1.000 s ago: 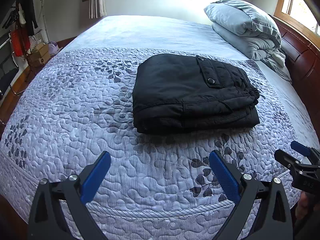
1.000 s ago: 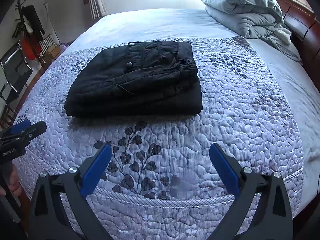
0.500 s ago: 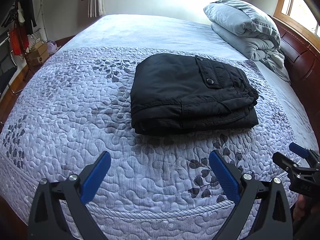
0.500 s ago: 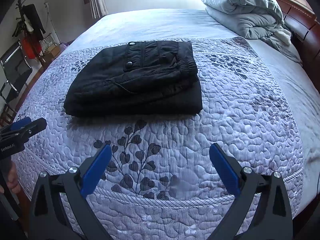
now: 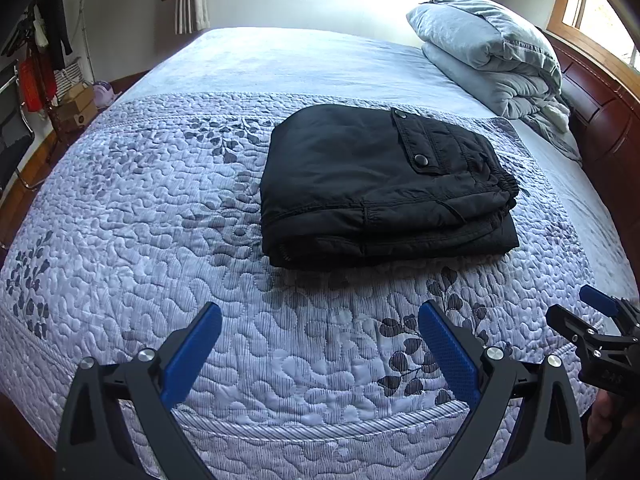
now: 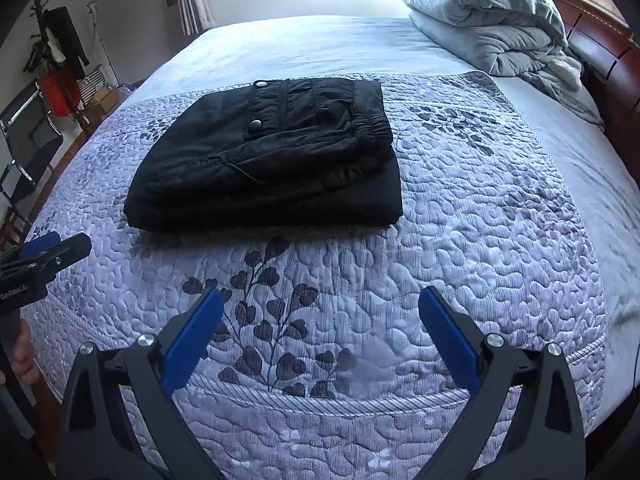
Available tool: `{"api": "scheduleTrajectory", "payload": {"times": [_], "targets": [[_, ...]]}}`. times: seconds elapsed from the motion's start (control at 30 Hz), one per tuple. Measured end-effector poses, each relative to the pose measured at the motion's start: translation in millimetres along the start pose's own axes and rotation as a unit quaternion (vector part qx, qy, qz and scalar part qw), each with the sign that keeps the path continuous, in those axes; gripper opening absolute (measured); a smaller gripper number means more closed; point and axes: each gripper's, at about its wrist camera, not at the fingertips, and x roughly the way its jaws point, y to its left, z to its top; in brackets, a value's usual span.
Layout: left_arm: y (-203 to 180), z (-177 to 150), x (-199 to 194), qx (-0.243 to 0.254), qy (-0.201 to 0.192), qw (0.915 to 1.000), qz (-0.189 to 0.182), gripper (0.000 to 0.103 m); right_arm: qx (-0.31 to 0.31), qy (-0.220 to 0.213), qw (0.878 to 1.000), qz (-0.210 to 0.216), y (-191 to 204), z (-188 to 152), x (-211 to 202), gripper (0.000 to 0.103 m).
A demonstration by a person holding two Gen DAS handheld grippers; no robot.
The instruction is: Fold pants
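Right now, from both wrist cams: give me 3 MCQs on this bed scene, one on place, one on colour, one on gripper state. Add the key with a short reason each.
1. Where do the pants lie?
A. On the quilted bedspread, in a folded stack
B. On the floor beside the bed
C. On top of the grey bedding at the headboard

2. What colour are the pants?
A. Grey
B. Black
C. Red

3. How do the left gripper and the right gripper stand?
A. Both shut on the pants
B. Left shut on the pants, right open
C. Both open, holding nothing

Key:
1. A: the stack rests on the leaf-patterned quilt, apart from the folded grey bedding.
2. B: the fabric is black in both views.
3. C: each pair of blue pads is spread wide over bare quilt, short of the pants.
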Motion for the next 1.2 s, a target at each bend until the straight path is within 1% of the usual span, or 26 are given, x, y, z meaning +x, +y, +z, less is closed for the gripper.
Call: {"api": "scheduleTrajectory", "payload": {"times": [0.57,0.9,1.03,1.2], "targets": [[0,1,3,0.003,0.002,1.0000,-0.001,0.099,0.006,0.000,1.000,-0.002,-3,0,1,0.098],[-1,0,2,0.002,-0.013,0.9999,0.004,0.099,0.009,0.007,1.000,-0.004,-6,-2,6,0.098],[1,1,5,-0.010,0.002,0.9999,0.008,0.099,0.015,0.009,1.000,-0.004,-8,-3,8,0.098],[-2,1,2,0.002,-0.003,1.0000,0.004,0.099,0.020,0.009,1.000,-0.004,-11,-3,7,0.098]]}}
